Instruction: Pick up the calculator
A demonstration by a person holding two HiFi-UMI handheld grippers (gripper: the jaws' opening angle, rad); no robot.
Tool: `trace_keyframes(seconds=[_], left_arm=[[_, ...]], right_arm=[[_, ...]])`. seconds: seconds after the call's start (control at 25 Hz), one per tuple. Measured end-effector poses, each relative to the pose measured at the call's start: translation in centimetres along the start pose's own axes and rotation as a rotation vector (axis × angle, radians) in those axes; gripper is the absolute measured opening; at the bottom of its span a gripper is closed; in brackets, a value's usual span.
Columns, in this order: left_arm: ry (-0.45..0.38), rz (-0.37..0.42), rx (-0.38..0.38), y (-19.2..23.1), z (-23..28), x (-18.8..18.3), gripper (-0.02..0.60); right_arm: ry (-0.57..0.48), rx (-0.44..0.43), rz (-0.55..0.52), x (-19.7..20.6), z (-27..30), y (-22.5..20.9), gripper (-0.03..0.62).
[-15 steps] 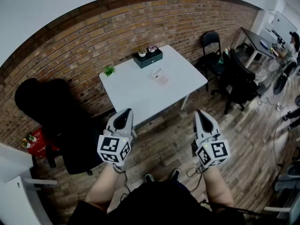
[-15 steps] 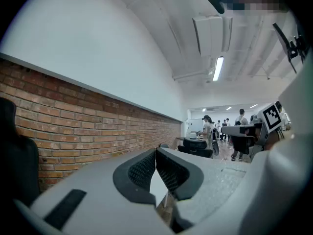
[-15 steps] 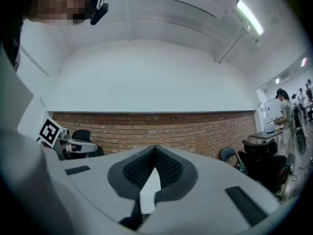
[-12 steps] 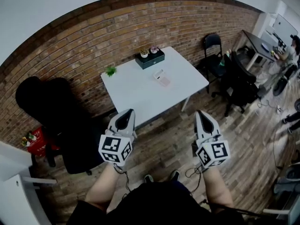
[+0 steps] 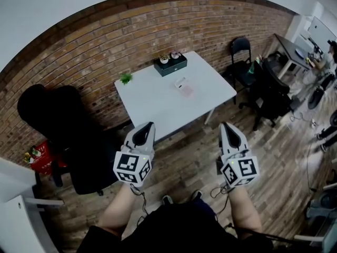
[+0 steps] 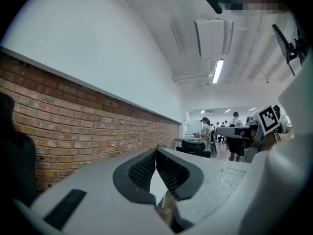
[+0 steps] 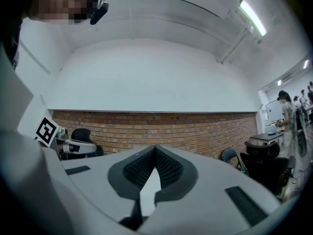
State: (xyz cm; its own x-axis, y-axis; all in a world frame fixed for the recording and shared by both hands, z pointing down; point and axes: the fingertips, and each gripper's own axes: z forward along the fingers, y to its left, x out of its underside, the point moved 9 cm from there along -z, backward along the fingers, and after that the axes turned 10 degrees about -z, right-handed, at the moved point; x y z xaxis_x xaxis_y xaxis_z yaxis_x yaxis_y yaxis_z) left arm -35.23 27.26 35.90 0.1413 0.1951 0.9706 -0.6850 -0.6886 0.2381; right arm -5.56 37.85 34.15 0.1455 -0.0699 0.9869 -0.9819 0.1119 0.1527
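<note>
You are only starting out — the calculator [image 5: 184,87] is lying untouched on the white table [image 5: 158,107], near the dark box [image 5: 170,66] and well apart from both tools. Your left gripper [image 5: 149,124] and right gripper [image 5: 224,124] are keeping their jaws pressed together on nothing (both hovering over the floor) — the approach and the grasp are yet to come.

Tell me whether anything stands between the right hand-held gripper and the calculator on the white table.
Nothing visible does. The calculator lies on the bare white table, with only open floor between the table's near edge and the right hand-held gripper. The dark box stands beyond the calculator.
</note>
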Motion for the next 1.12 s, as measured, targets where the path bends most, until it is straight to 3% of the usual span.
trace_keyframes(seconds=[0.2, 0.24, 0.28, 0.32, 0.52, 0.84, 1.12], left_arm=[[-0.007, 0.003, 0.011, -0.3, 0.8, 0.5, 0.021], [0.003, 0.004, 0.013, -0.5, 1.2, 0.8, 0.106], [0.014, 0.002, 0.013, -0.7, 1.7, 1.1, 0.177], [0.021, -0.004, 0.010, -1.0, 2.2, 1.3, 0.198], [0.038, -0.018, -0.037, -2.9, 5.4, 1.9, 0.206], [0.030, 0.035, -0.109, -6.6, 11.5, 1.9, 0.206], [0.048, 0.014, -0.171, -8.0, 14.9, 3.0, 0.204]], right_arm=[[-0.021, -0.007, -0.041, 0.3, 0.4, -0.3, 0.017], [-0.020, -0.017, -0.046, 0.5, 0.6, -0.5, 0.078], [-0.020, -0.027, -0.047, 0.8, 0.8, -0.8, 0.092], [-0.019, -0.035, -0.045, 1.1, 1.0, -1.2, 0.105], [-0.005, -0.075, -0.019, 2.5, 2.4, -5.0, 0.118], [-0.019, -0.157, -0.046, 4.1, 5.2, -11.4, 0.118], [-0.011, -0.202, -0.022, 5.6, 7.6, -15.9, 0.113]])
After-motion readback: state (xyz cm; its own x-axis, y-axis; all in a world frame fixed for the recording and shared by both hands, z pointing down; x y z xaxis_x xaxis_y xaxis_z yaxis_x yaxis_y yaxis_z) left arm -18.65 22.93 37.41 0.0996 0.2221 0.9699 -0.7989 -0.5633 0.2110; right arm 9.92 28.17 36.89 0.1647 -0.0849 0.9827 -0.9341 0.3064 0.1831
